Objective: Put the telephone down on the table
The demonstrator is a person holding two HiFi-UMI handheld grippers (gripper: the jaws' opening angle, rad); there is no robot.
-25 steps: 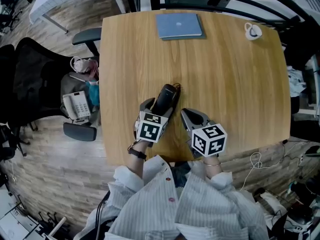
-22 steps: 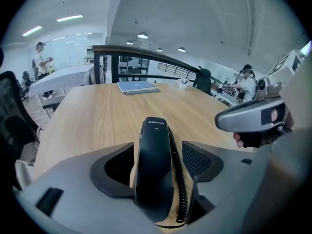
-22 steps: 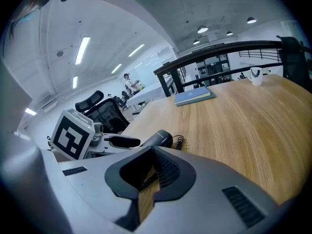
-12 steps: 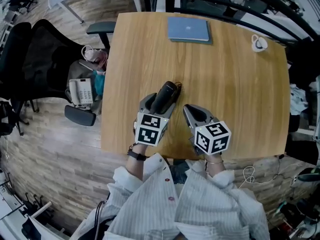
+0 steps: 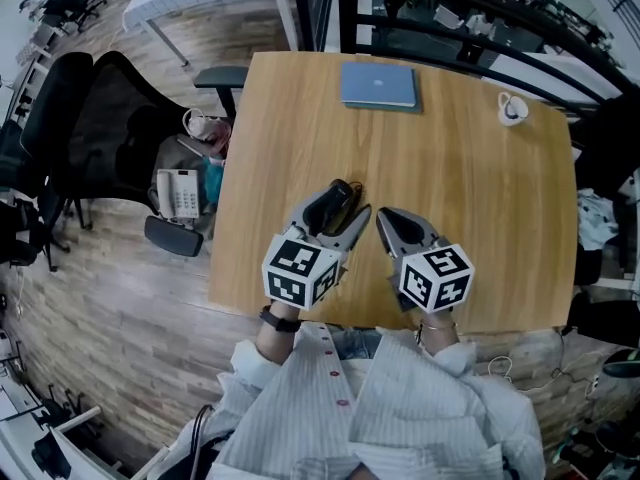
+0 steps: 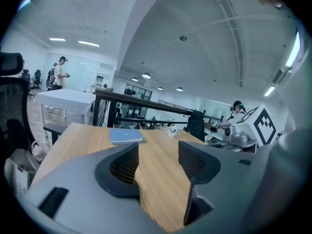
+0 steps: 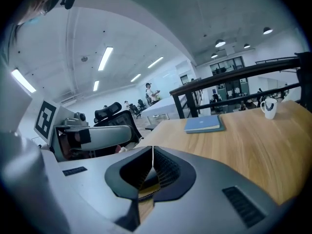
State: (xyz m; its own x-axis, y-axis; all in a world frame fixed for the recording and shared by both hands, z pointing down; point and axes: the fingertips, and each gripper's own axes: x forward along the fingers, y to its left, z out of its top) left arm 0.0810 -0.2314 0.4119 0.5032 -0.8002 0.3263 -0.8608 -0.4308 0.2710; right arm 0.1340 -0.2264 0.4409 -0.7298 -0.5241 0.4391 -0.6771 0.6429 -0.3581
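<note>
The black telephone handset (image 5: 337, 192) lies on the wooden table (image 5: 470, 188), just past the tips of my left gripper (image 5: 342, 210). The left gripper view shows the left gripper (image 6: 158, 162) with its jaws apart and closing, only bare tabletop between the pads; the handset is out of that view. My right gripper (image 5: 398, 226) hovers beside it on the right, and the right gripper view shows the right gripper (image 7: 152, 165) shut with nothing in it. The white telephone base (image 5: 178, 192) rests on a chair left of the table.
A blue notebook (image 5: 378, 85) lies at the table's far edge and a white cup (image 5: 511, 109) at the far right corner. A black office chair (image 5: 90, 128) and bags stand left of the table. A dark railing (image 5: 450, 28) runs behind it.
My left gripper has drawn back toward me and risen off the handset, which stays on the table. The right gripper has barely moved.
</note>
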